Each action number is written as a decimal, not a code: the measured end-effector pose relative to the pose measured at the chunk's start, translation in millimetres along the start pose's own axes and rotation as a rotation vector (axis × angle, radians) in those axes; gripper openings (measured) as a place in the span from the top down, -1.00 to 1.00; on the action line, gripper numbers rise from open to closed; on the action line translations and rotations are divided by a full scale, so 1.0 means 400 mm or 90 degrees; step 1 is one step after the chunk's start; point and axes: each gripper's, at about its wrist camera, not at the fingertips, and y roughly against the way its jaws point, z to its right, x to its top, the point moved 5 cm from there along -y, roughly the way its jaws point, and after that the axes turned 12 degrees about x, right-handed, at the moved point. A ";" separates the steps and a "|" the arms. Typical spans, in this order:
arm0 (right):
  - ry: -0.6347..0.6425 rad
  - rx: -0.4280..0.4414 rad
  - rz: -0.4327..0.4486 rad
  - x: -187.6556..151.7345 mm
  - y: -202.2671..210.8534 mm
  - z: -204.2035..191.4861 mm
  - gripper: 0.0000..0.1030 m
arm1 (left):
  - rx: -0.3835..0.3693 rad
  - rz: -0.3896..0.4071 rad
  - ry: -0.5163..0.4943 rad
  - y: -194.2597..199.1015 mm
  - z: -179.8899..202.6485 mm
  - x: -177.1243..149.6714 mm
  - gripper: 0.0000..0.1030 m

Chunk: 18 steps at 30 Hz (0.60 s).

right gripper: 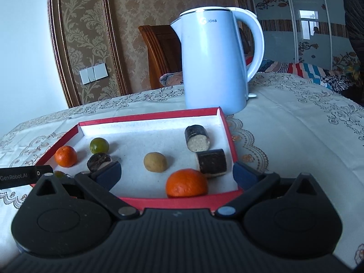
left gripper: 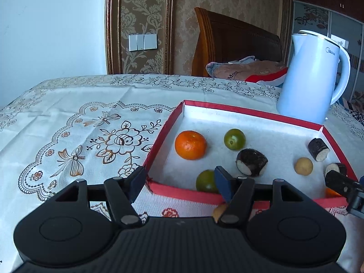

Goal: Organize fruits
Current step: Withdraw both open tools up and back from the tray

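A shallow red box [left gripper: 200, 104] [right gripper: 150, 115] with a white floor holds the fruits. In the left wrist view it holds an orange [left gripper: 190, 145], two green fruits [left gripper: 234, 139] [left gripper: 206, 181], a tan round fruit [left gripper: 303, 166] and dark cut pieces [left gripper: 251, 162] [left gripper: 319, 149]. My left gripper [left gripper: 182, 180] is open and empty over the box's near left corner. My right gripper [right gripper: 177, 175] is open, its jaws either side of a second orange [right gripper: 187, 183] at the box's near edge, not touching it. A tan fruit [right gripper: 155, 161] and dark pieces [right gripper: 197, 138] [right gripper: 212, 163] lie behind it.
A white electric kettle [left gripper: 312, 77] [right gripper: 215, 63] stands just behind the box. The table has a flowered white cloth [left gripper: 79, 136]. A small tan thing [left gripper: 219, 211] lies outside the box under my left gripper. A wooden chair [left gripper: 236, 41] stands behind the table.
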 end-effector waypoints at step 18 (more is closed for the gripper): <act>0.011 0.000 -0.009 -0.035 0.047 -0.007 -1.00 | -0.027 0.006 -0.019 0.058 0.016 -0.048 -0.30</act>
